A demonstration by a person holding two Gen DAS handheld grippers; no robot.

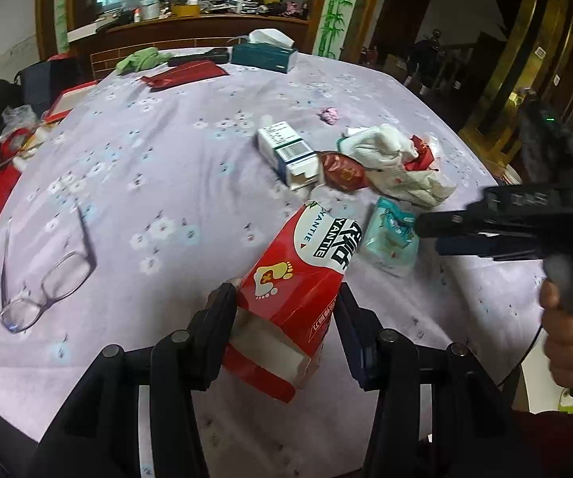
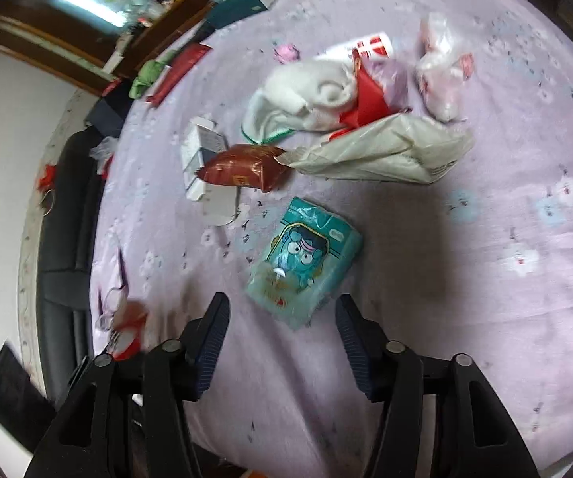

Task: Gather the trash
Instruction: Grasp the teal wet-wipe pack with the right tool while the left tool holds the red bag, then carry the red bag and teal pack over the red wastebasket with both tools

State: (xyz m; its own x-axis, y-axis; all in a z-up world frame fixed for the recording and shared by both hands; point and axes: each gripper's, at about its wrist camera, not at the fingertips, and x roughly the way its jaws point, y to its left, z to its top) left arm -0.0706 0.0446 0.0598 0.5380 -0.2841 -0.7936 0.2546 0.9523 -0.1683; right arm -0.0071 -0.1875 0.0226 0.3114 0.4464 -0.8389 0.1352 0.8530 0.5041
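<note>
My left gripper [image 1: 286,298] is shut on an empty red and white carton [image 1: 290,298], held just above the lilac flowered tablecloth [image 1: 147,183]. My right gripper [image 2: 282,310] is open and hovers right before a teal cartoon tissue pack [image 2: 306,259], which lies flat between the lines of its fingers; the left wrist view shows that same pack [image 1: 390,235] under the gripper's black fingers [image 1: 445,223]. Beyond lie a red-brown snack wrapper [image 2: 246,167], a white and blue small box [image 1: 286,155], a white cloth [image 2: 306,91] and a crumpled white plastic bag [image 2: 386,151].
Spectacles [image 1: 47,275] lie at the left of the table. A dark green tissue box [image 1: 262,55], a red pouch [image 1: 186,73] and a green cloth [image 1: 139,59] sit at the far edge. A small pink wad [image 1: 329,114] lies mid-table. A hand [image 1: 565,330] holds the right gripper's handle.
</note>
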